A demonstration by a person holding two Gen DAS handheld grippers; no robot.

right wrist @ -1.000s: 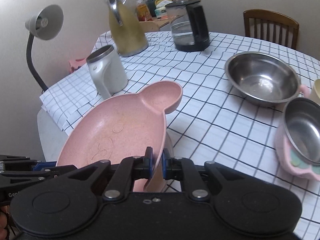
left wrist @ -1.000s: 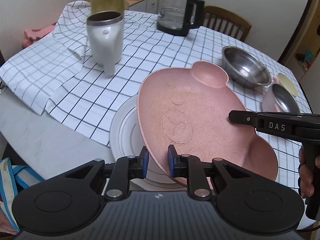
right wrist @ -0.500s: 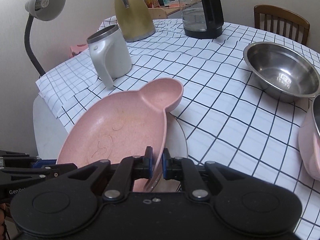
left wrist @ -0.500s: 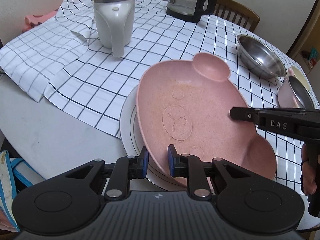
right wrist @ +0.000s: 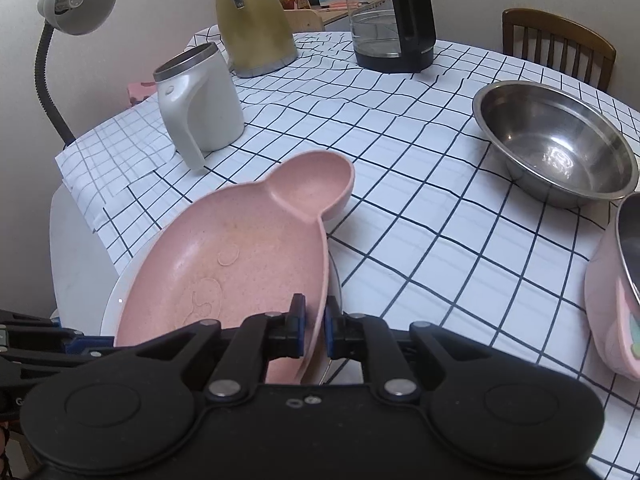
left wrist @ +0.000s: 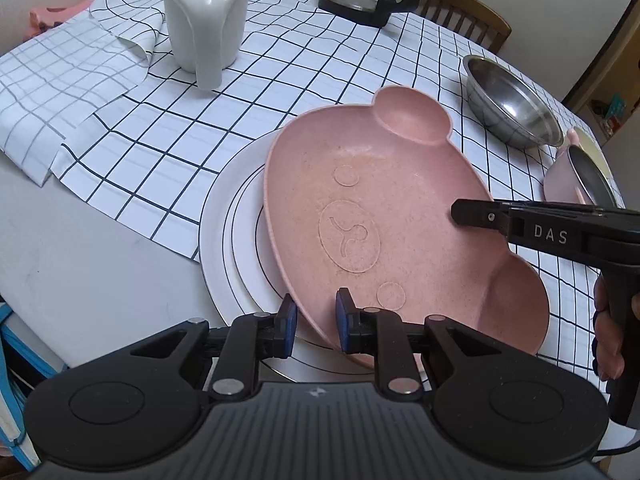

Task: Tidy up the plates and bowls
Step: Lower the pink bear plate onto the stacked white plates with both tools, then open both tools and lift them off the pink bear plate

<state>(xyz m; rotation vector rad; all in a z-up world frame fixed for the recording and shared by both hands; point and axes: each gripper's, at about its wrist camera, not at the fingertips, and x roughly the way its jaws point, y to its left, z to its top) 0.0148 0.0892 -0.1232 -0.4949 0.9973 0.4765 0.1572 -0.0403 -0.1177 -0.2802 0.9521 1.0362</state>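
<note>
Both grippers' fingers (left wrist: 345, 322) pinch pink plate (left wrist: 384, 208) (rim).

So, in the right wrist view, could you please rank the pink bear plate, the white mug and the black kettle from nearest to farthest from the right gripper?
1. Pink bear plate: its rim is between the right gripper's pads.
2. White mug: further back, left.
3. Black kettle: far edge, centre-right.

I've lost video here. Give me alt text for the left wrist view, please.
The left gripper and the right gripper each clamp a rim of a pink bear-shaped plate, holding it tilted over a white plate at the table's near edge. Behind, on the checked tablecloth, stand a white mug and a steel bowl.
</note>
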